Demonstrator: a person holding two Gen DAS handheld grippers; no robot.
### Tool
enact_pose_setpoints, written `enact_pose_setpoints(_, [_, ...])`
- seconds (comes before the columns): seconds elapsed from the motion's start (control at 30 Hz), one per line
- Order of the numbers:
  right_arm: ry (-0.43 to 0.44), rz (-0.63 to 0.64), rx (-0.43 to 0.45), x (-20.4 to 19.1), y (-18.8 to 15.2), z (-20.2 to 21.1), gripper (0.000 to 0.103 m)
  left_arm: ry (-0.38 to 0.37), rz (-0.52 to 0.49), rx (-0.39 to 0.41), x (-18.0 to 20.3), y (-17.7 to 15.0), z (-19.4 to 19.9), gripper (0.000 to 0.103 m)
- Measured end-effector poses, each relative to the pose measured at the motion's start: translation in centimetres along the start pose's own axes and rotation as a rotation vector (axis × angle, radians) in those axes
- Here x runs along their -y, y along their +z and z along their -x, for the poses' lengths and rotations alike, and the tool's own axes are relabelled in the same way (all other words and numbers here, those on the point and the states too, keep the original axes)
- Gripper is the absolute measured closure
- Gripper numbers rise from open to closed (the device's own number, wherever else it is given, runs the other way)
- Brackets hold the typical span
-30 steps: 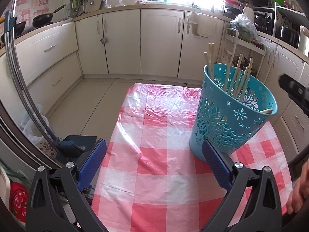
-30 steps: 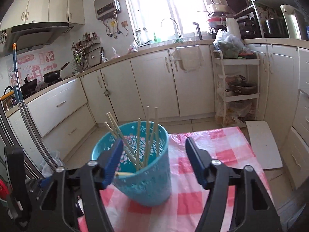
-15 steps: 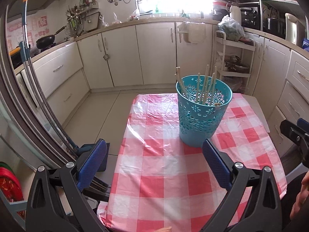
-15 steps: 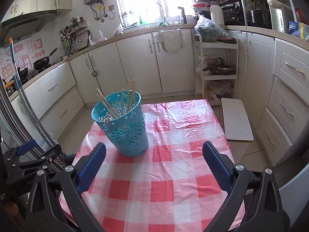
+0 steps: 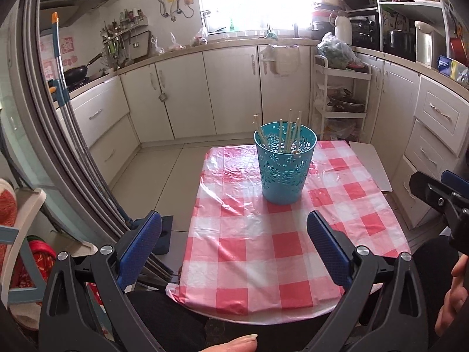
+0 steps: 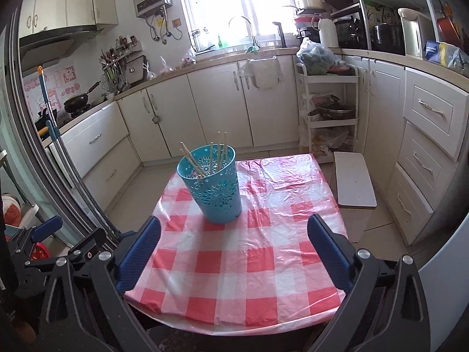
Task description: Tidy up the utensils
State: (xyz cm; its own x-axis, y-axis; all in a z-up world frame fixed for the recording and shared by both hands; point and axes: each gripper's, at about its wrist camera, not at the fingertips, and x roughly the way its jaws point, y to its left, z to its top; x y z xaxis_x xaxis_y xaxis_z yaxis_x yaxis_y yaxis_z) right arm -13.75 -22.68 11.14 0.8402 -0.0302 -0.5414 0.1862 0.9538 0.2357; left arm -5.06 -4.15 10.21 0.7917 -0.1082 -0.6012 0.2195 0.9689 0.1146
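We hold both tongs, left (image 5: pixel 234 243) and right (image 6: pixel 234 245), spread wide and empty above the near edge of the surface (image 5: pixel 293 252). The basket (image 5: pixel 285 164) stands upright well ahead of them, right of the left tongs' centre line and left of the right's, with the chopsticks (image 5: pixel 288 130) standing in it. No utensil appears left out, so we judge the sorting done; we should keep the tongs clear of the basket.

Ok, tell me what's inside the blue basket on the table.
Wooden chopsticks stand leaning in the blue basket, tips above its rim. Its perforated wall hides their lower ends and the bottom, so anything else inside cannot be seen.
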Motion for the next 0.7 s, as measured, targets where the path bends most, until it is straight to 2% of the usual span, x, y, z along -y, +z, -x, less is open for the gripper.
enact_pose_setpoints(0.23, [0.036, -0.004, 0.009, -1.5, -1.7, 4.2, 0.007, 0.012, 0.05, 0.0, -1.1, -1.9, 4.6, 0.008])
enact_pose_setpoints(0.47, [0.003, -0.033, 0.078, -1.6, -5.0, 8.0, 0.007, 0.008, 0.093, 0.014, -2.2, -4.0, 8.1, 0.008])
enact_pose_setpoints(0.57, [-0.013, 0.002, 0.101, -2.1, -5.9, 8.8, 0.007, 0.011, 0.088, 0.024, -2.2, -4.7, 9.1, 0.008])
enact_pose_setpoints(0.7, [-0.003, 0.003, 0.083, -2.3, -6.2, 8.8, 0.007, 0.002, 0.083, 0.033, -2.1, -5.2, 10.3, 0.008])
